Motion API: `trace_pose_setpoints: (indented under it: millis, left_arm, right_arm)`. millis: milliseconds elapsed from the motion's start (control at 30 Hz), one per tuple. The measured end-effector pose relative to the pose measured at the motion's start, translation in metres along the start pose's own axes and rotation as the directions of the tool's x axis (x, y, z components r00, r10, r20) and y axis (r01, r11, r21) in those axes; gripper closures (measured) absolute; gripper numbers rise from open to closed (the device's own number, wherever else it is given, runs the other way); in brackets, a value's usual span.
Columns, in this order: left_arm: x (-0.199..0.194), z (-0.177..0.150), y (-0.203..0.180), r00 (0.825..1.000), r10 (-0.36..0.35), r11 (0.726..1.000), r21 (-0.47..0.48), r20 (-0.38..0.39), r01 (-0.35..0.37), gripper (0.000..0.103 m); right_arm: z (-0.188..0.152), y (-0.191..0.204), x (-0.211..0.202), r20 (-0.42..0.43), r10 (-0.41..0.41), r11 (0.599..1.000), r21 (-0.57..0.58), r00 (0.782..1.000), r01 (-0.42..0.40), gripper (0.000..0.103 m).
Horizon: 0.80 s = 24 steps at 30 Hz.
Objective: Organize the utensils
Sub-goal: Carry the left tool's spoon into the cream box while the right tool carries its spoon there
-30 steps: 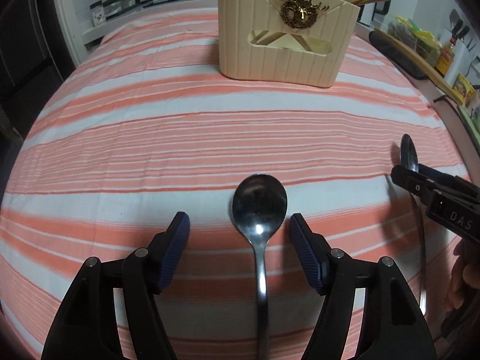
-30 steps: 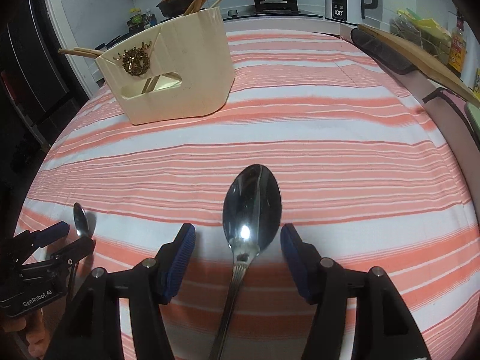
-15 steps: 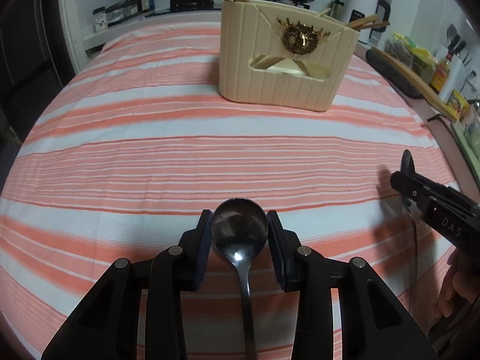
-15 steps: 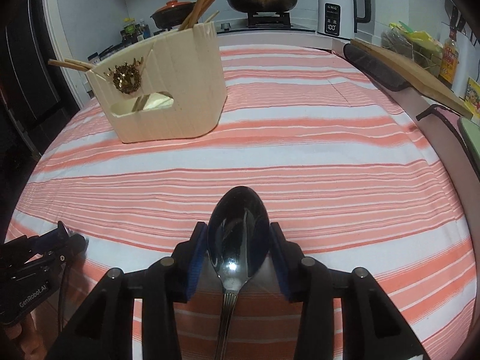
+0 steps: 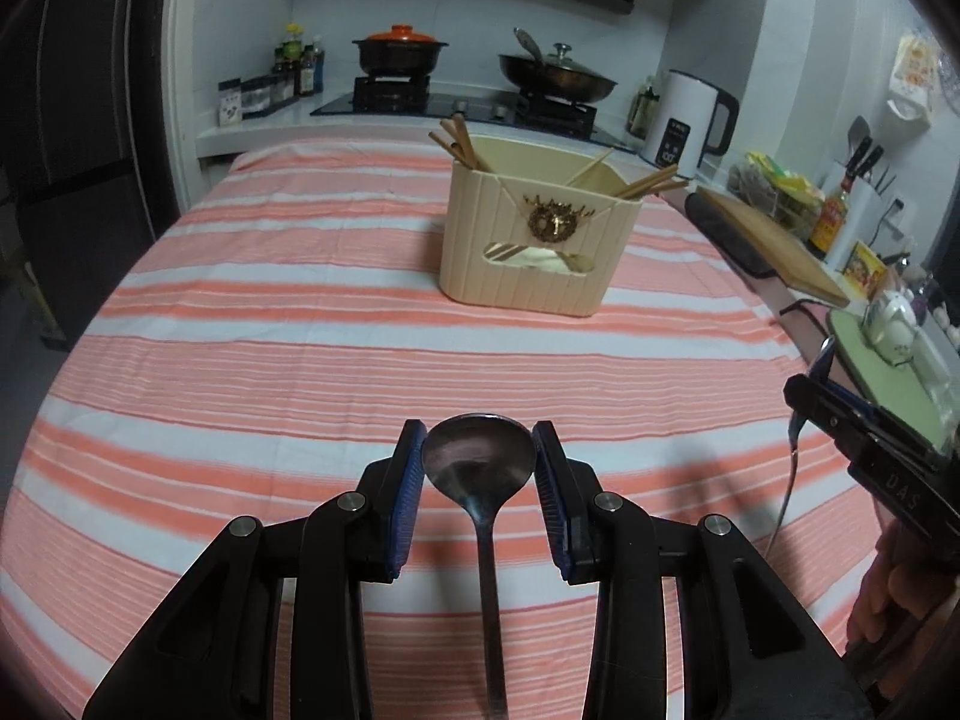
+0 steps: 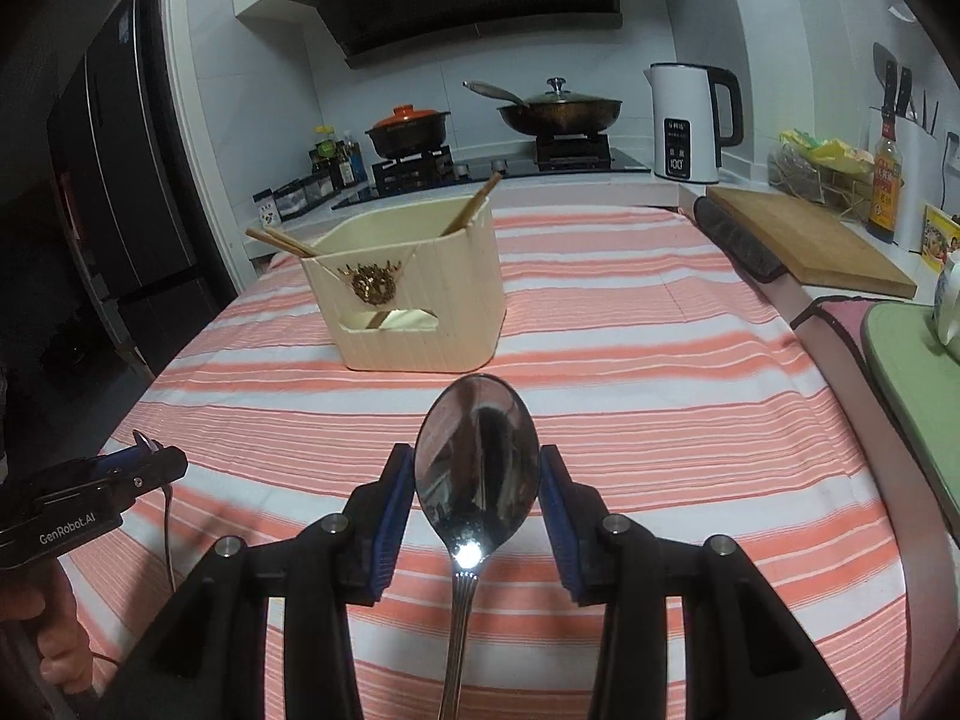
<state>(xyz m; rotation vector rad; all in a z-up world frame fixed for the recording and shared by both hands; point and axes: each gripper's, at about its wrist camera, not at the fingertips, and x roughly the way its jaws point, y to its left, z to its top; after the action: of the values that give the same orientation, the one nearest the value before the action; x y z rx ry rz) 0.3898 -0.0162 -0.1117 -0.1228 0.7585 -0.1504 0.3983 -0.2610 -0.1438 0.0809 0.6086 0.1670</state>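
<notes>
Striped tablecloth (image 5: 300,360) clear: both grippers, left gripper (image 5: 478,462) and right gripper (image 6: 477,480), clamp spoon bowls; tip handles down into holder (image 5: 528,246) upper centre, avoiding chopsticks (image 5: 459,141).

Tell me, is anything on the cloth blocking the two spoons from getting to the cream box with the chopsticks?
Nothing visible is. Each spoon, round spoon and oval spoon, is clamped in its jaws, and only bare striped tablecloth lies before the cream holder.

Both spoon handles run off the bottom edge: the round spoon (image 5: 478,463) in the left view, the oval spoon (image 6: 477,463) in the right. The holder (image 5: 531,240) wall hides the chopsticks' (image 5: 461,141) lower ends.
</notes>
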Motion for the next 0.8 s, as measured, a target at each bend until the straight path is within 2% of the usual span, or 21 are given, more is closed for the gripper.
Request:
trace_pose_setpoints:
  millis: [300, 800]
  left_arm:
    - [-0.039, 0.000, -0.010, 0.998, -0.032, 0.999, 0.010, 0.060, 0.031, 0.067]
    - [-0.051, 0.011, -0.018, 0.995, -0.072, 0.997, 0.023, 0.074, 0.070, 0.067]
  right_arm:
    - [-0.006, 0.005, -0.045, 0.074, 0.013, 1.000, -0.019, 0.997, -0.011, 0.061]
    - [0.012, 0.009, -0.078, 0.170, 0.029, 0.999, -0.047, 0.985, -0.021, 0.061]
